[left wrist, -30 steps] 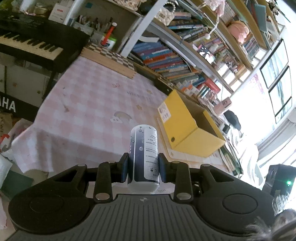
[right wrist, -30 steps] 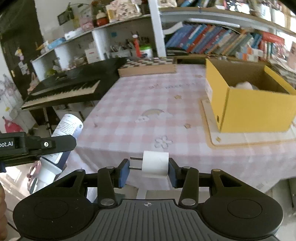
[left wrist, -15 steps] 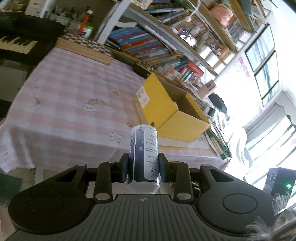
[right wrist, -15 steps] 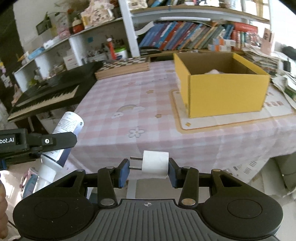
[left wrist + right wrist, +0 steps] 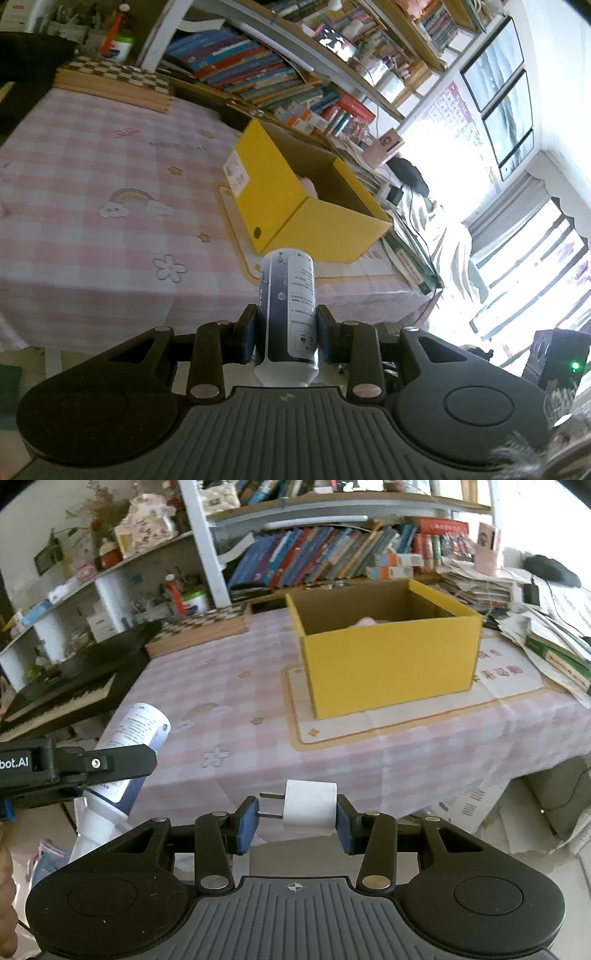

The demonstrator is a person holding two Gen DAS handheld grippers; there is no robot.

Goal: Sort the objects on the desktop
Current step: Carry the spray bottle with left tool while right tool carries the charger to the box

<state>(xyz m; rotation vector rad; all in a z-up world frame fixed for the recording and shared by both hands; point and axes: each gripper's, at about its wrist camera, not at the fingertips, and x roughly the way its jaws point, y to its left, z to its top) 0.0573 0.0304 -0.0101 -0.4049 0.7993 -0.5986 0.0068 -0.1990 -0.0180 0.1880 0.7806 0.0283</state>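
Note:
My left gripper [image 5: 286, 334] is shut on a dark blue and white tube [image 5: 288, 310] that stands upright between its pads, off the table's near edge. From the right wrist view the same tube [image 5: 142, 727] and the left gripper [image 5: 110, 764] show at far left. My right gripper [image 5: 295, 821] is shut on a white plug adapter [image 5: 310, 806], its two prongs pointing at the left pad. An open yellow cardboard box [image 5: 295, 206] [image 5: 384, 657] sits on a mat on the pink checked tablecloth [image 5: 92, 177] [image 5: 229, 701], with something pale pink inside.
A black keyboard [image 5: 62, 694] stands left of the table, and a checkered board [image 5: 114, 79] lies at its far edge. Bookshelves [image 5: 280, 74] line the back wall. Stacked papers and books [image 5: 546, 635] crowd the table's right end.
Both grippers have swung sideways along the table's near edge, so the yellow box now sits nearer the middle of each view. Both grips are unchanged.

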